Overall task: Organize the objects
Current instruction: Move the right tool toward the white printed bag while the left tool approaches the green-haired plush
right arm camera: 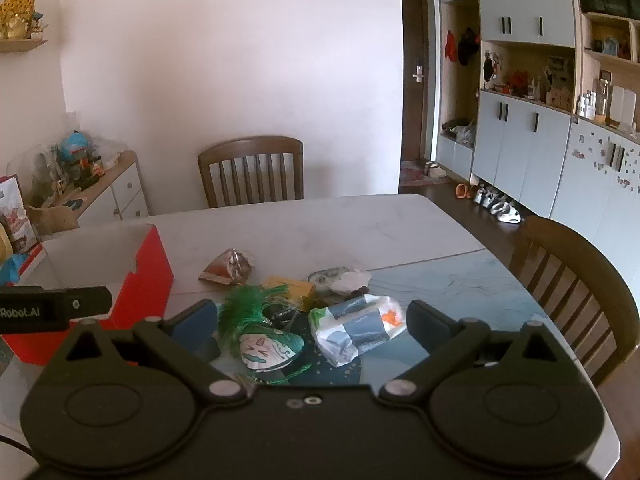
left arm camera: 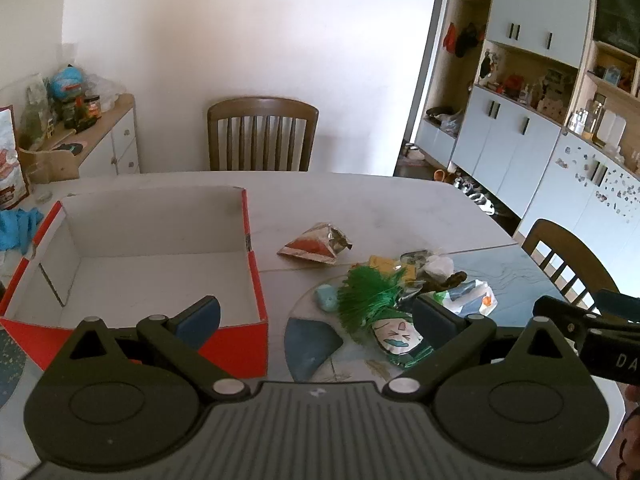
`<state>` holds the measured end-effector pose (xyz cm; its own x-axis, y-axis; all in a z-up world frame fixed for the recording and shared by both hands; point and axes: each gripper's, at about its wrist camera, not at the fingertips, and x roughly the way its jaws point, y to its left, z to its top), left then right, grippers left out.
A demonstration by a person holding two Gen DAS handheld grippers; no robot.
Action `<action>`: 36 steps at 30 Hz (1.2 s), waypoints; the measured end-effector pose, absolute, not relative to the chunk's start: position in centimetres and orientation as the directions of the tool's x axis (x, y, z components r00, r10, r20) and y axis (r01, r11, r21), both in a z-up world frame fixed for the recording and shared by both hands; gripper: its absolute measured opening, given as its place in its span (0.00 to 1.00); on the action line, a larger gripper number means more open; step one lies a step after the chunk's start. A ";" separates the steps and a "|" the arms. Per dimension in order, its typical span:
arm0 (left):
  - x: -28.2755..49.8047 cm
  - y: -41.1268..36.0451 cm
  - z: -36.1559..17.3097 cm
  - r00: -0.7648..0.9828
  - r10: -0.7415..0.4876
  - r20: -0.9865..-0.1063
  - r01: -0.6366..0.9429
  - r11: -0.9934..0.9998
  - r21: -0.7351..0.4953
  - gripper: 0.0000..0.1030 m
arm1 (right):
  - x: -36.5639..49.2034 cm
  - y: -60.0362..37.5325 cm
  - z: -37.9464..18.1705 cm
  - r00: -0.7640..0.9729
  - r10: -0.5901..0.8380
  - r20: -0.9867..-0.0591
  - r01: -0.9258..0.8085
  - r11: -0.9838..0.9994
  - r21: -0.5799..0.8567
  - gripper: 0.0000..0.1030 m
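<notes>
An empty red box with a white inside [left arm camera: 160, 220] [right arm camera: 152, 276] stands on the table at the left. A pile of small objects lies to its right: a crumpled orange foil packet [left arm camera: 316, 245] [right arm camera: 226, 267], a green feathered cat-face toy [left arm camera: 372, 300] [right arm camera: 260, 332], a white and blue pouch [right arm camera: 358, 330] [left arm camera: 472, 296], a yellow box [right arm camera: 290, 286], and a teal block [left arm camera: 327, 298]. My left gripper [left arm camera: 316, 314] is open and empty, between the box and the pile. My right gripper [right arm camera: 312, 320] is open and empty, above the toy and pouch.
The marble table [left arm camera: 360, 200] has wooden chairs at its far side [left arm camera: 262, 136] and right side [right arm camera: 572, 280]. A sideboard with clutter [left arm camera: 80, 128] stands at the left. Blue cloth [left arm camera: 18, 226] lies left of the box. Cabinets [right arm camera: 520, 140] line the right wall.
</notes>
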<state>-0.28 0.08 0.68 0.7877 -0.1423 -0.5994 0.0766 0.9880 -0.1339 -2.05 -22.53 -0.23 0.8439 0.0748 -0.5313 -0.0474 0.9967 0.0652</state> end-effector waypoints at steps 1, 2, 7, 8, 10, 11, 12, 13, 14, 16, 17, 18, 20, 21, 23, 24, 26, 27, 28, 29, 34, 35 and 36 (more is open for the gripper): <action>-0.3 0.0 0.7 0.789 -0.142 -0.598 0.076 0.988 -0.135 1.00 | -2.1 -22.6 -0.1 0.845 0.074 -0.530 -0.046 0.997 0.065 0.98; -0.3 -0.1 0.7 0.789 -0.143 -0.597 0.077 0.988 -0.135 1.00 | -2.1 -22.7 0.0 0.846 0.074 -0.528 -0.046 0.997 0.065 0.98; -0.1 -0.8 0.5 0.787 -0.143 -0.601 0.074 0.988 -0.138 1.00 | -2.1 -23.1 0.1 0.849 0.081 -0.522 -0.059 0.997 0.058 0.98; 0.0 -1.0 0.5 0.787 -0.141 -0.601 0.073 0.988 -0.137 1.00 | -2.0 -23.2 0.1 0.848 0.082 -0.523 -0.062 0.996 0.057 0.98; 0.0 -1.4 0.4 0.788 -0.137 -0.600 0.070 0.989 -0.134 1.00 | -1.8 -23.6 0.0 0.849 0.090 -0.521 -0.068 0.996 0.061 0.98; 0.1 -1.6 0.4 0.787 -0.134 -0.602 0.068 0.989 -0.131 1.00 | -1.6 -23.8 0.0 0.849 0.094 -0.520 -0.074 0.996 0.058 0.98; 0.1 -1.8 0.4 0.786 -0.134 -0.603 0.069 0.989 -0.130 1.00 | -1.5 -23.9 -0.1 0.850 0.092 -0.519 -0.076 0.996 0.053 0.98; 0.2 -2.1 0.3 0.785 -0.133 -0.604 0.069 0.989 -0.128 1.00 | -1.3 -24.2 -0.2 0.851 0.094 -0.517 -0.079 0.996 0.052 0.98; 0.3 -2.4 0.2 0.784 -0.129 -0.607 0.067 0.990 -0.123 1.00 | -1.1 -24.5 -0.3 0.850 0.103 -0.517 -0.086 0.995 0.057 0.98; 0.5 -2.9 0.0 0.779 -0.124 -0.614 0.064 0.991 -0.119 1.00 | -0.7 -25.3 -0.6 0.850 0.111 -0.514 -0.094 0.994 0.059 0.98; 0.6 -3.2 0.0 0.778 -0.123 -0.616 0.063 0.991 -0.119 1.00 | -0.5 -25.6 -0.7 0.850 0.112 -0.515 -0.096 0.994 0.057 0.98; 0.7 -3.5 -0.1 0.777 -0.123 -0.618 0.063 0.991 -0.118 1.00 | -0.3 -26.0 -0.8 0.849 0.116 -0.515 -0.100 0.993 0.058 0.98; 0.8 -4.1 -0.4 0.773 -0.122 -0.623 0.065 0.991 -0.113 1.00 | 0.2 -26.9 -1.0 0.847 0.121 -0.518 -0.106 0.993 0.057 0.98; 1.0 -4.5 -0.5 0.771 -0.121 -0.625 0.067 0.992 -0.109 1.00 | 0.4 -27.3 -1.1 0.846 0.121 -0.520 -0.108 0.993 0.054 0.98; 1.1 -5.2 -0.8 0.771 -0.118 -0.626 0.071 0.993 -0.099 1.00 | 0.9 -28.1 -1.5 0.841 0.128 -0.526 -0.119 0.992 0.051 0.98; 1.2 -5.6 -1.0 0.772 -0.114 -0.625 0.070 0.993 -0.094 1.00 | 1.1 -28.4 -1.7 0.838 0.131 -0.529 -0.123 0.991 0.049 0.98; 1.5 -6.1 -1.3 0.770 -0.109 -0.629 0.067 0.994 -0.090 1.00 | 1.7 -29.1 -2.1 0.833 0.137 -0.537 -0.133 0.990 0.046 0.98; 1.6 -6.4 -1.5 0.769 -0.106 -0.631 0.063 0.994 -0.091 1.00 | 2.0 -29.3 -2.2 0.830 0.139 -0.540 -0.137 0.990 0.043 0.98; 1.8 -6.6 -1.7 0.767 -0.102 -0.634 0.057 0.994 -0.091 1.00 | 2.3 -29.7 -2.4 0.827 0.140 -0.545 -0.139 0.989 0.042 0.97; 2.0 -6.8 -2.0 0.762 -0.098 -0.640 0.051 0.994 -0.092 1.00 | 2.4 -29.9 -2.6 0.824 0.144 -0.548 -0.144 0.989 0.044 0.97; 2.6 -8.1 -3.1 0.752 -0.079 -0.654 0.041 0.996 -0.073 1.00 | 3.8 -31.0 -3.6 0.802 0.155 -0.576 -0.169 0.985 0.030 0.96; 2.7 -8.4 -3.4 0.749 -0.076 -0.658 0.041 0.997 -0.068 1.00 | 4.1 -31.4 -3.9 0.799 0.154 -0.582 -0.171 0.985 0.026 0.96; 2.7 -8.7 -3.7 0.747 -0.074 -0.661 0.042 0.997 -0.064 1.00 | 4.4 -31.7 -4.2 0.795 0.156 -0.586 -0.176 0.984 0.023 0.95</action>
